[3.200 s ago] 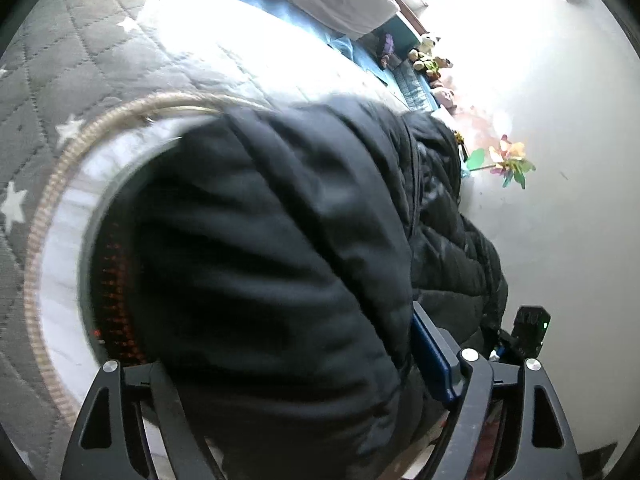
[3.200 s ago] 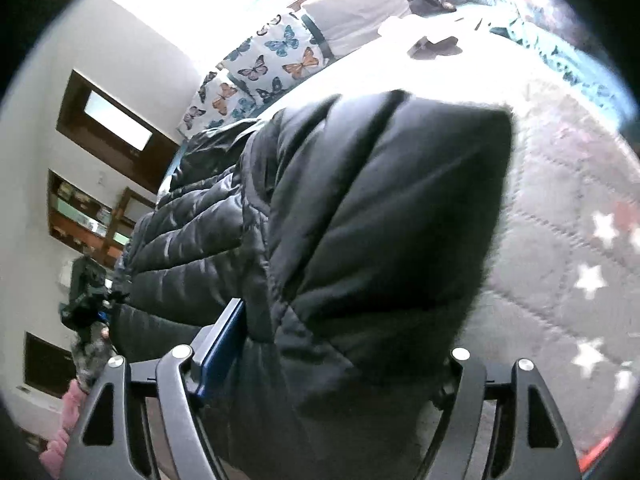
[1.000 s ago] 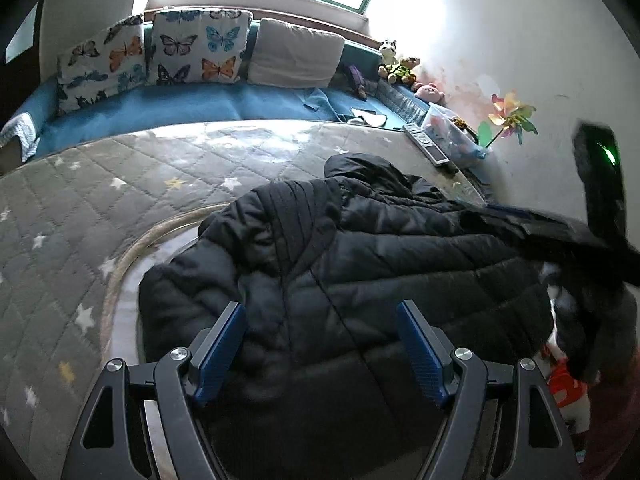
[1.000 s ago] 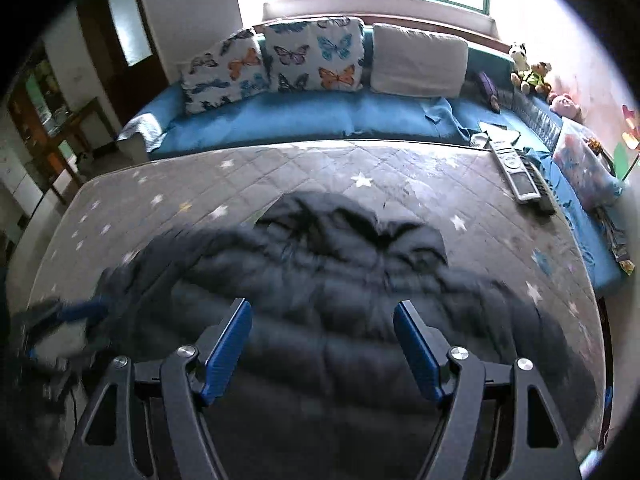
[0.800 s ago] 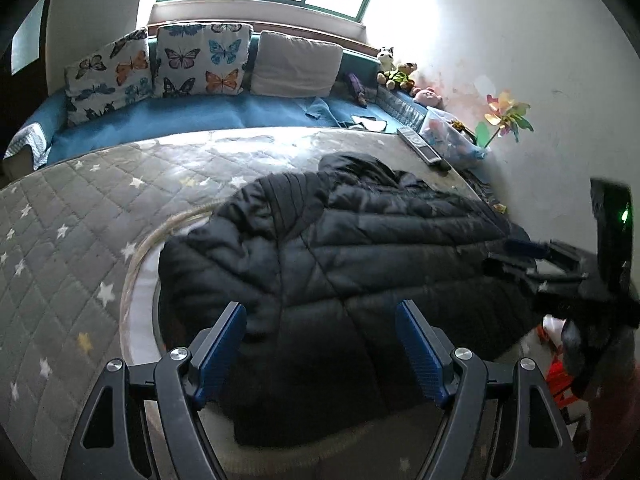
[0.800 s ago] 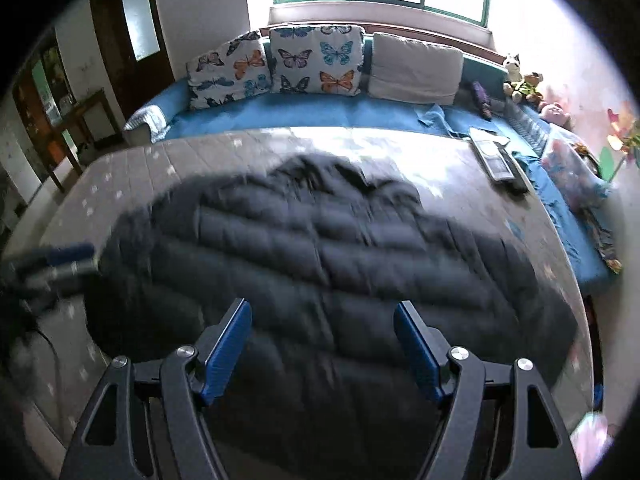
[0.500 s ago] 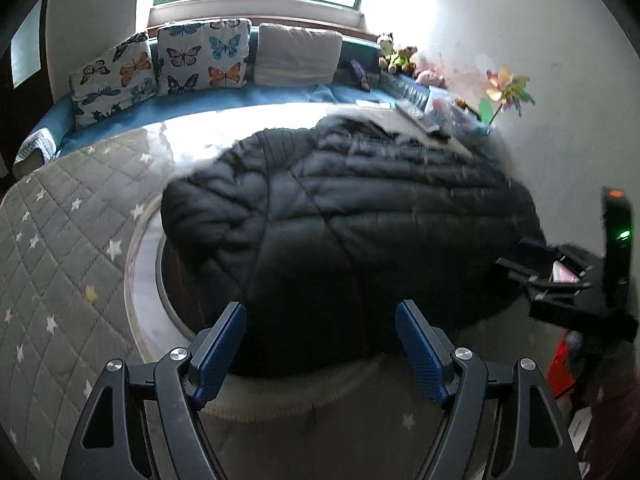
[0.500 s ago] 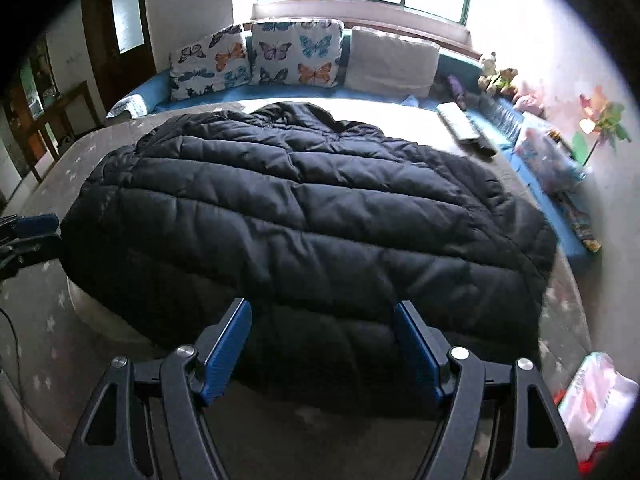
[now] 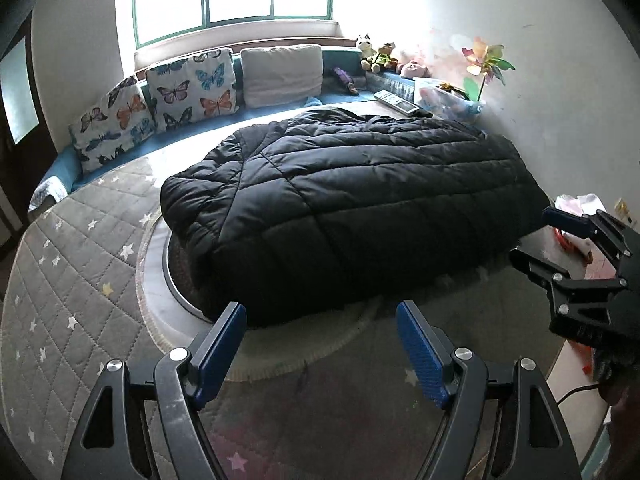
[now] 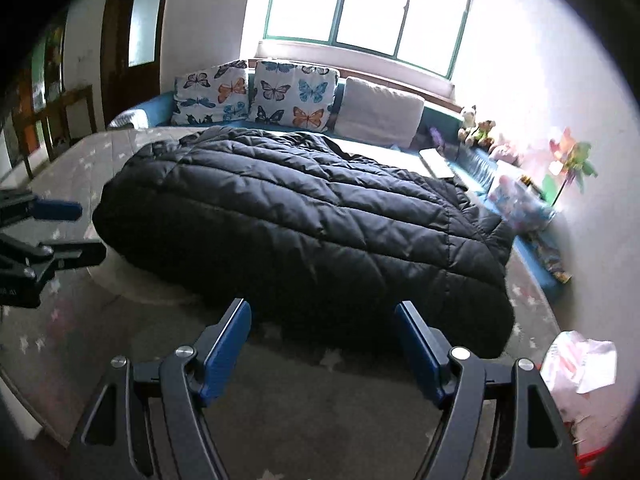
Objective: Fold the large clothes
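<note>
A black quilted puffer jacket [image 9: 352, 200] [image 10: 300, 220] lies spread flat on a grey star-patterned quilted mat [image 9: 72, 288], with its hood end toward the window. My left gripper [image 9: 320, 308] hovers open just in front of the jacket's near hem, nothing between its blue pads. My right gripper [image 10: 322, 305] hangs before the same hem further right; its jaws are opening and hold nothing. Each gripper shows in the other's view: the right gripper [image 9: 536, 236] at the jacket's right corner, the left gripper [image 10: 72, 232] at its left corner.
A round pale rim [image 9: 160, 280] shows under the jacket's left side. Butterfly cushions [image 9: 188, 92] and a plain cushion line a blue bench [image 10: 140, 114] below the window. A remote [image 9: 396, 101], soft toys and a pinwheel [image 9: 484, 64] stand by the right wall. A plastic bag [image 10: 580, 360] lies at right.
Both grippers, earlier shut on bunched jacket fabric, have let go and drawn back toward the near edge. The jacket now lies flat and farther from both cameras.
</note>
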`<state>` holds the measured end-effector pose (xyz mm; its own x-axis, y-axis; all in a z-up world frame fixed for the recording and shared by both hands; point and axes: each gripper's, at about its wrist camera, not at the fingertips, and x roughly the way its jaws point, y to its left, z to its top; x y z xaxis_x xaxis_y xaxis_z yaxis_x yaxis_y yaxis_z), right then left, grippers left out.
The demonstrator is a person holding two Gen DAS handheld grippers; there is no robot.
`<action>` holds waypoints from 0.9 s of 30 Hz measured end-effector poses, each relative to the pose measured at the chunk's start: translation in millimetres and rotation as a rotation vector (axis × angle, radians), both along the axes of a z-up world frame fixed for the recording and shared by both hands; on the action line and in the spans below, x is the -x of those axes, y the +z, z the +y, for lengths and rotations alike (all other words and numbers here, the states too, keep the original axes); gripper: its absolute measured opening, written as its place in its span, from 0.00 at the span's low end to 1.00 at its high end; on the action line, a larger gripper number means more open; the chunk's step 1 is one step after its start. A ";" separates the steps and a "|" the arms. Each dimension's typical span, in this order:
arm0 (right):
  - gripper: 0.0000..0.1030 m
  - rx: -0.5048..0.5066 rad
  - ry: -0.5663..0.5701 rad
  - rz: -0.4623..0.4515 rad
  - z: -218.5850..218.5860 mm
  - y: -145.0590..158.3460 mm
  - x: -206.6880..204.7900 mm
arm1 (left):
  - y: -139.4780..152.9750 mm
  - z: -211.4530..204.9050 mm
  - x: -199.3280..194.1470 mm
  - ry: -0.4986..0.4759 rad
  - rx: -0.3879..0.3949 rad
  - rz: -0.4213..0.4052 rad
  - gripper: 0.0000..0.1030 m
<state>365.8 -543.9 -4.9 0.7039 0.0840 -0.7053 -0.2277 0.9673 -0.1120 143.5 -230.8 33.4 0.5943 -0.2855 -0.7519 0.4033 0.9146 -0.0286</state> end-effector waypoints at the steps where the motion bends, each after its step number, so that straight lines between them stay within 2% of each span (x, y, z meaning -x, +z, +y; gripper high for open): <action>1: 0.82 0.012 -0.001 -0.007 2.6 -0.2 2.9 | -0.6 1.6 2.3 -0.002 0.000 0.000 0.80; 9: 0.89 -0.030 -0.050 0.014 1.3 -0.3 11.9 | -0.4 12.1 15.4 0.020 -0.002 -0.010 0.80; 16: 0.89 0.001 -0.081 0.001 7.7 -1.5 20.6 | -4.2 12.9 20.7 0.028 0.007 0.008 0.80; 27: 0.90 -0.021 -0.102 0.015 5.7 -1.1 22.3 | -7.5 18.5 26.4 0.060 0.017 0.009 0.80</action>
<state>343.6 -538.1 -6.0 0.6989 0.0270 -0.7147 -0.1293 0.9876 -0.0890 117.1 -212.3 25.9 0.6038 -0.2627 -0.7526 0.3477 0.9364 -0.0479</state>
